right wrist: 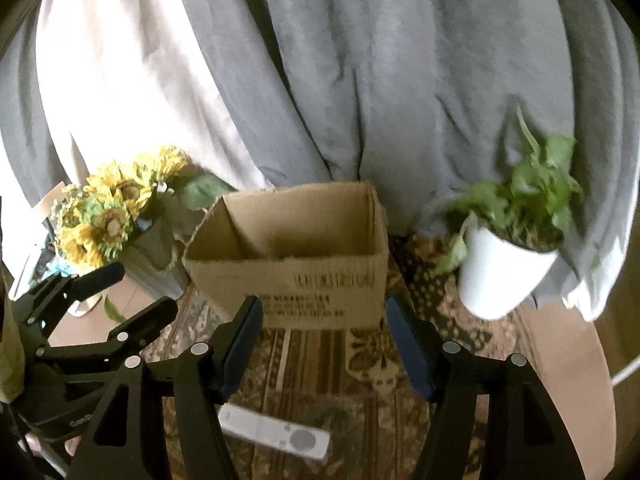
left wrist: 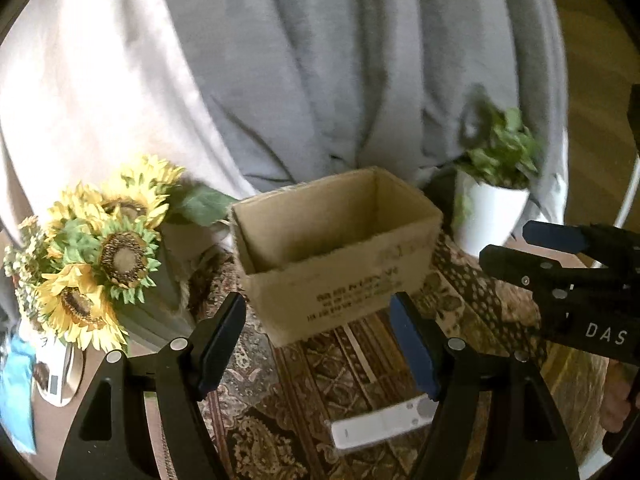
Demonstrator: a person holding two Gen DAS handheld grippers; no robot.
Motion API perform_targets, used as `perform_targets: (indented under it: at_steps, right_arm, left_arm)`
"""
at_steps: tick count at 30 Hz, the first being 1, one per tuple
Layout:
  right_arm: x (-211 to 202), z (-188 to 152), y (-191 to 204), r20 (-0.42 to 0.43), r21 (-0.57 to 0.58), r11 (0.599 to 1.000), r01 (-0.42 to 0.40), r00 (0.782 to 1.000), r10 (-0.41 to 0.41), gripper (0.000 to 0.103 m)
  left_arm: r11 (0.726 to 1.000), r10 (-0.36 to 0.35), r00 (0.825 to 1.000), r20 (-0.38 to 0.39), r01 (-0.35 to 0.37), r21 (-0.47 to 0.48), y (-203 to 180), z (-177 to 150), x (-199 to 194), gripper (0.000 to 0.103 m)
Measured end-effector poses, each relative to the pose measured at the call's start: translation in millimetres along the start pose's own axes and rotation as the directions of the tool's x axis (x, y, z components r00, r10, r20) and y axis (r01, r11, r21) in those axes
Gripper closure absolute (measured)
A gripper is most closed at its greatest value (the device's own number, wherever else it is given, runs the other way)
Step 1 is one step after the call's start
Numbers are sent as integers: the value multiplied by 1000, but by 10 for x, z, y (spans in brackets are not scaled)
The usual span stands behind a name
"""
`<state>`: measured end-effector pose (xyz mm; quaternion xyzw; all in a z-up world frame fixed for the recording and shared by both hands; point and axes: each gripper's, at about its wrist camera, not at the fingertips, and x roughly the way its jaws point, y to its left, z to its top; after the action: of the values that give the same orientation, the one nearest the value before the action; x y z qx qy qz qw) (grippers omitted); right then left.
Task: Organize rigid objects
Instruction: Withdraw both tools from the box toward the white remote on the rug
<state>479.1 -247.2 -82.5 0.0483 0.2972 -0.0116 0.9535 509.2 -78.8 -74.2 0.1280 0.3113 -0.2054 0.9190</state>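
Two grippers hang over a patterned cloth (right wrist: 320, 360), both w/ jaws spread apart and nothing between them. Left gripper (left wrist: 318, 344) fills the bottom of its own view; right gripper (right wrist: 324, 344) does the same in its view. Each also shows in the other's cam: right one enters at the right edge of the left-wrist view (left wrist: 532, 246), cut off by the frame, lettering "DAS" readable; left one sits at the lower left of the right-wrist view (right wrist: 140, 292), body partly hidden behind the near finger.

White remote (right wrist: 276, 432) lies flat on the cloth, in front of the cardboard box (right wrist: 288, 256) and apart from it. In the left-wrist view the remote (left wrist: 380, 424) is blurred and its right end is hidden behind the blue pad (left wrist: 412, 356); in the right-wrist view its left end tucks behind the left finger. Buttons hard to make out, only a round grey one.

Box stands upright, top open. Inside looks bare where seen, but the near wall hides part of the floor. Print on its front is too blurred to read.

Sunflowers (left wrist: 104, 248) stand left of the box, their holder mostly hidden by blooms. Potted green plant in a white pot (right wrist: 500, 276) stands to the right, leaves motion-blurred. Grey fabric (right wrist: 320, 80) hangs in folds behind everything. Cloth has brown paisley and stripe patterns; bare tan surface (right wrist: 568, 360) shows beyond its right edge. Room beyond is dark, cannot tell details.
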Motion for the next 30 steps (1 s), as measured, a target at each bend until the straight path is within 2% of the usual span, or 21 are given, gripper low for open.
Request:
perform_targets:
  at_steps: [8,15,20,23,30]
  right_arm:
    - [-189,-421,73,-37,56,995,87,996,-85,37]
    - [-327,-759,156,-45,134,977,167,986,-163,34]
    - [-422,-1031,273,-35,216,950,226,974,-224,26]
    - [-432,-1207,352,-26,257,932,257,965,-259,26]
    - [-294,-1484,409,-42,316,894,318,946,-321,21]
  left_arm:
    - [986,-81,997,-7,81,145,-105,-301,-64,29]
    - [951,-159,986,-46,166,259,-138,-522,-66,29]
    - [892,-218,975,-53,221,396,-180,-651,-67,29]
    - [837,-244,968,-65,244,490,-226,-744,-9,29]
    - [724,-334,934,-122,338,601,-313,-921,199,30]
